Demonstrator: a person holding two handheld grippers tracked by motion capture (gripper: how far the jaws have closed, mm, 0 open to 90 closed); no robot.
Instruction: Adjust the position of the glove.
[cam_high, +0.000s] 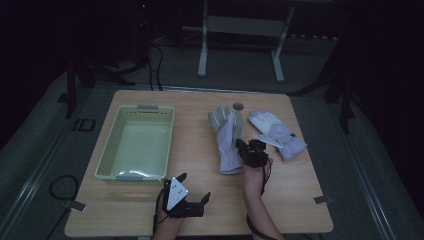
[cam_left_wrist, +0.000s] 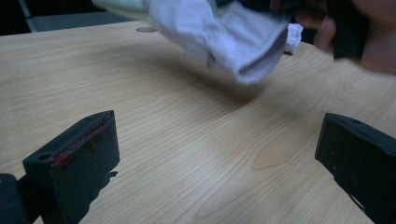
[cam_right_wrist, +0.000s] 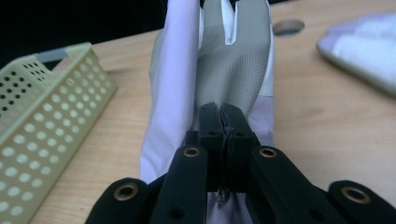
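Right gripper (cam_right_wrist: 223, 140) fingers pinch the near glove (cam_high: 227, 137) cuff, probably to lift it toward the basket (cam_high: 107, 162); left gripper (cam_high: 192, 187) sits wide open, empty.

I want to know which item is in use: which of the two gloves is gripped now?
The glove nearer the basket, palm up with grey grip: the right gripper has its jaws shut on it. The other glove lies free beside it.

You work in a dim lab or studio: wooden table (cam_high: 150, 210) on grey carpet, cables (cam_high: 155, 60) trailing, metal stand legs (cam_high: 202, 50) behind (walls dark).
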